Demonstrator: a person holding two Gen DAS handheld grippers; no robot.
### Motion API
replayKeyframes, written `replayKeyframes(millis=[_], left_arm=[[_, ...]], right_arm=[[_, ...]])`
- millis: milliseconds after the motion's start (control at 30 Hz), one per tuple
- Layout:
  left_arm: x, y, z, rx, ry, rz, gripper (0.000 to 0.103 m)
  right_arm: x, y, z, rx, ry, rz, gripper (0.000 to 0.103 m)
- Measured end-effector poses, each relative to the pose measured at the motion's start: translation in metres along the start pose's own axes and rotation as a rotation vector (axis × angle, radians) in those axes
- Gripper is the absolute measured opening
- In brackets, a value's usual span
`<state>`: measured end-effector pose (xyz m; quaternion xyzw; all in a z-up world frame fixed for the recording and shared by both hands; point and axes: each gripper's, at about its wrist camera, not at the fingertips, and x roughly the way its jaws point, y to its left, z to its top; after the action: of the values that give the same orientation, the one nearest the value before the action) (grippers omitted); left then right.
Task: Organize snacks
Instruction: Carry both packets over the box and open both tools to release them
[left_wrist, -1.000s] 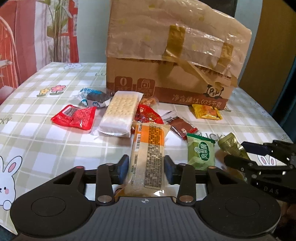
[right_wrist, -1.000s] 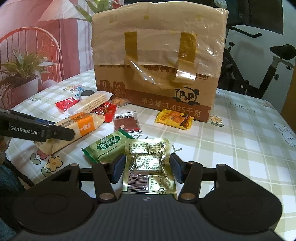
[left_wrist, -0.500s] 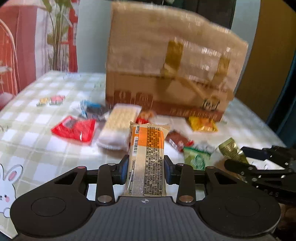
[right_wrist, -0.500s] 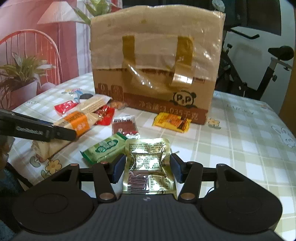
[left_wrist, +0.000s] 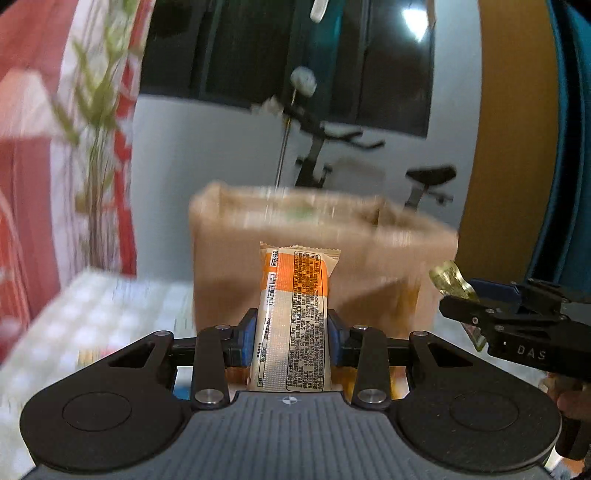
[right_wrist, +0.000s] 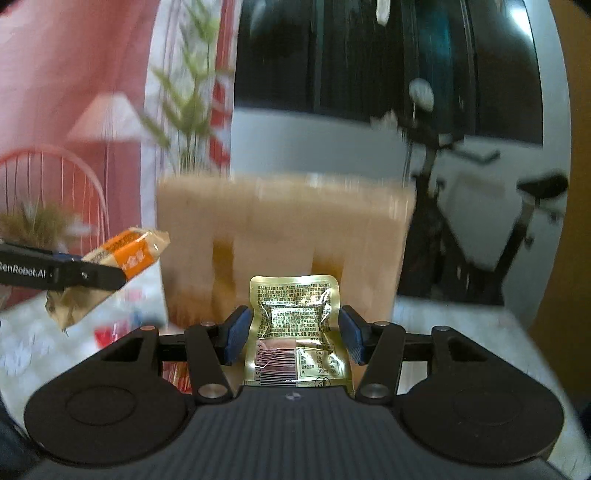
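Note:
My left gripper (left_wrist: 291, 332) is shut on a long orange-and-white snack pack (left_wrist: 295, 291), held upright in the air in front of the blurred cardboard box (left_wrist: 321, 229). My right gripper (right_wrist: 293, 332) is shut on a gold foil pouch (right_wrist: 295, 310), also lifted before the box (right_wrist: 280, 221). Each gripper shows in the other's view. The right gripper (left_wrist: 461, 295) with the pouch (left_wrist: 448, 277) is at the right. The left gripper (right_wrist: 110, 275) with the orange pack (right_wrist: 129, 254) is at the left.
The checked tablecloth (left_wrist: 92, 314) lies below, with red snack packs (right_wrist: 107, 334) blurred on it. Behind the box stand an exercise bike (right_wrist: 480, 221) and a plant (right_wrist: 192, 110). A person's hand (left_wrist: 569, 398) holds the right gripper.
Both grippers rose off the table with their packs and tilted up, so the box top and the room behind now show. The left jaws closed onto the orange pack.

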<state>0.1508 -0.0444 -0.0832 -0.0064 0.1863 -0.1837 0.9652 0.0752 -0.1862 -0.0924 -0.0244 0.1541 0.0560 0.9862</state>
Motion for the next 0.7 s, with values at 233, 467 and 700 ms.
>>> replayKeyframes(millis=[233,467,700], left_arm=[[0.037,0.003,0.067,-0.002,-0.057,-0.001,0.039],[0.088,0.013,0.105,0.023,-0.033,0.072,0.039],[0.13,0.022,0.103,0.037,0.035,0.098,0.041]], right_arm=[[0.027,-0.023,0.071,-0.04,-0.136,0.018,0.055],[0.08,-0.031,0.105,-0.063,-0.153,0.013,0.055],[0.116,-0.045,0.11,0.029,-0.078,0.015,0.056]])
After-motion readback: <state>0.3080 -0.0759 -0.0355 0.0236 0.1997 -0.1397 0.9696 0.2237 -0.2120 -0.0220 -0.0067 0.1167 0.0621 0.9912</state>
